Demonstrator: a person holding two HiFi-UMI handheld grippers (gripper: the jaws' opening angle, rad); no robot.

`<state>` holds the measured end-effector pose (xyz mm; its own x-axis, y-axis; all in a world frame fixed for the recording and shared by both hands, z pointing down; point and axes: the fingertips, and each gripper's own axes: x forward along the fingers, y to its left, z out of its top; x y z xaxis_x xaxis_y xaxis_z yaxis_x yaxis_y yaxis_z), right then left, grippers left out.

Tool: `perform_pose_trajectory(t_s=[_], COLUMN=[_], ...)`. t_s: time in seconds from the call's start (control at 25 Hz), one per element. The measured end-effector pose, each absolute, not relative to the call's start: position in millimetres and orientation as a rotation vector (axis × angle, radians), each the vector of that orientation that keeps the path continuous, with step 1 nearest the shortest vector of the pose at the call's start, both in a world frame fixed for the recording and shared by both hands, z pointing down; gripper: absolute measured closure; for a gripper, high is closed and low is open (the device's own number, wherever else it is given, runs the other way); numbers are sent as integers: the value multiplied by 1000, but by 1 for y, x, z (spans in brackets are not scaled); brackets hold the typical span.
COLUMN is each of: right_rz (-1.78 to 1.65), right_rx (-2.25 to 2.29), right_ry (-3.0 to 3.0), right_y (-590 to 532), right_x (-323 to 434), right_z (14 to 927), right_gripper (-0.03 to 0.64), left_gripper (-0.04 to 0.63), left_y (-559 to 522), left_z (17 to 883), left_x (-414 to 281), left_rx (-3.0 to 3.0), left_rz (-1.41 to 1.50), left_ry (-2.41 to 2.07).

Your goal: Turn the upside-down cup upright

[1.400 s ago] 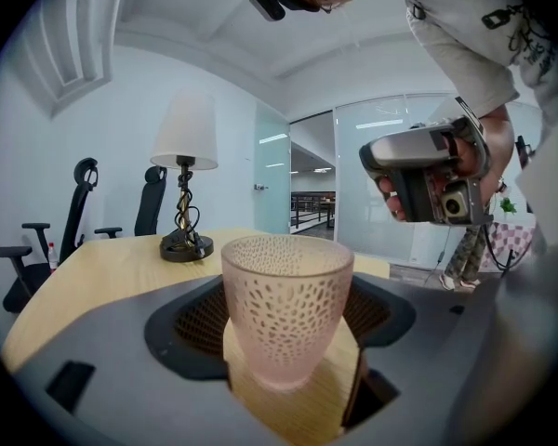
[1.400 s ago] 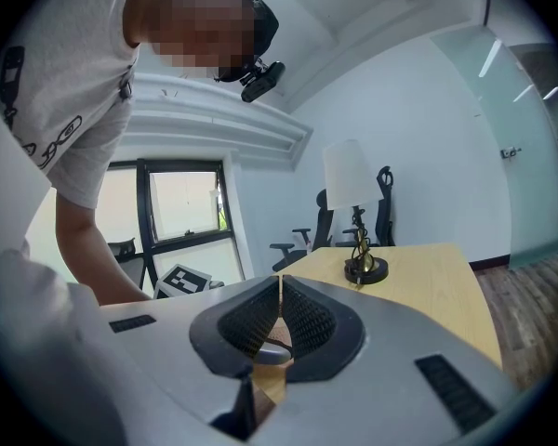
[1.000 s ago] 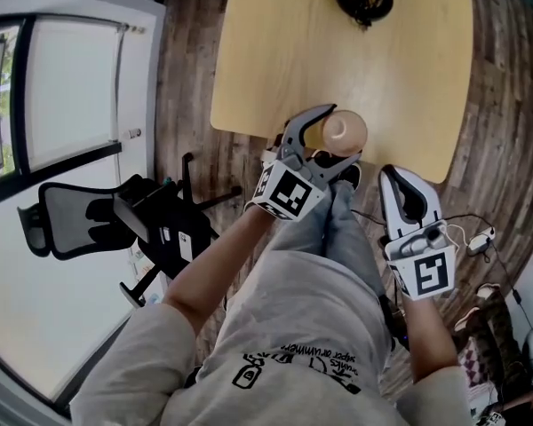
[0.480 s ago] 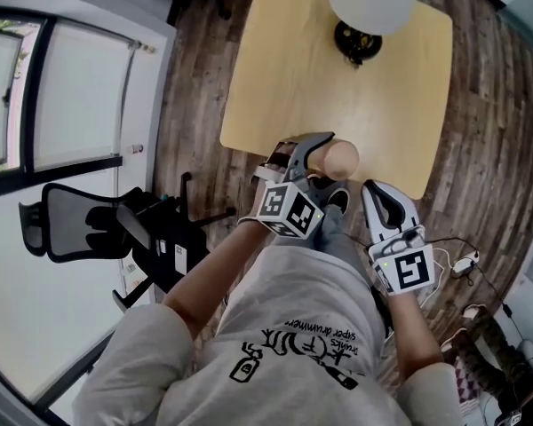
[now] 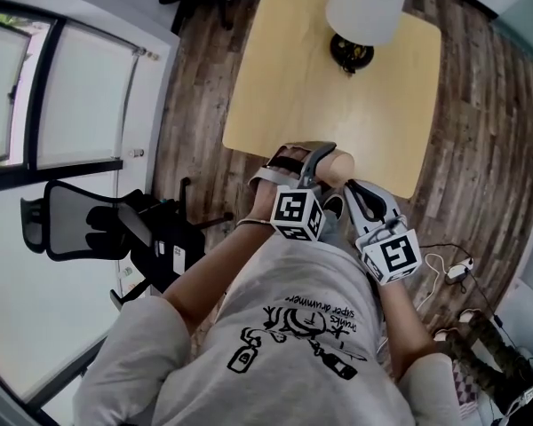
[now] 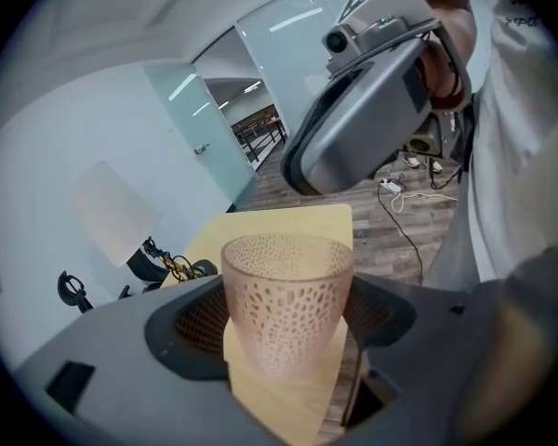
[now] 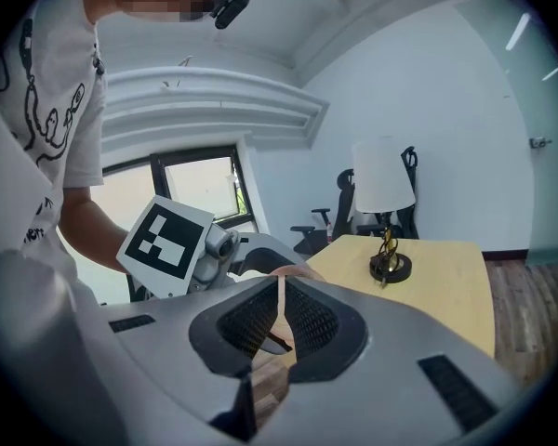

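A pinkish, perforated cup is held in the air over the near edge of the yellow wooden table, tilted onto its side. My left gripper is shut on it. In the left gripper view the cup sits between both pads with its open rim turned up and away. My right gripper hovers just to the right of the cup, shut and empty; its pads meet with nothing between them. A sliver of the cup shows behind them.
A lamp with a white shade and a black base stands at the table's far side. A black office chair stands on the wooden floor at the left by the window. Cables lie at the right.
The left gripper has rolled and risen with the cup, whose base no longer faces the head camera. Both grippers have drawn closer together near the table's edge.
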<state>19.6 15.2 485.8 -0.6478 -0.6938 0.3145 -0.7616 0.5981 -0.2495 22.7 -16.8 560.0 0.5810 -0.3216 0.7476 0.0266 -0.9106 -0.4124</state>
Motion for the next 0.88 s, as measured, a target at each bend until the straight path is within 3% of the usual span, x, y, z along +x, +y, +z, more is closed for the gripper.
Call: perform_pose_trajectory(t_s=[0.88], right_rz=[876], right_rx=[1025], right_ry=[-2628], right_y=[22], right_x=[-7], right_z=[500], right_gripper=[549], left_gripper=[225], left_y=[11], left_z=[558], left_x=[34], left_rx=[-2191], left_rz=[-1354], left_ry=[134])
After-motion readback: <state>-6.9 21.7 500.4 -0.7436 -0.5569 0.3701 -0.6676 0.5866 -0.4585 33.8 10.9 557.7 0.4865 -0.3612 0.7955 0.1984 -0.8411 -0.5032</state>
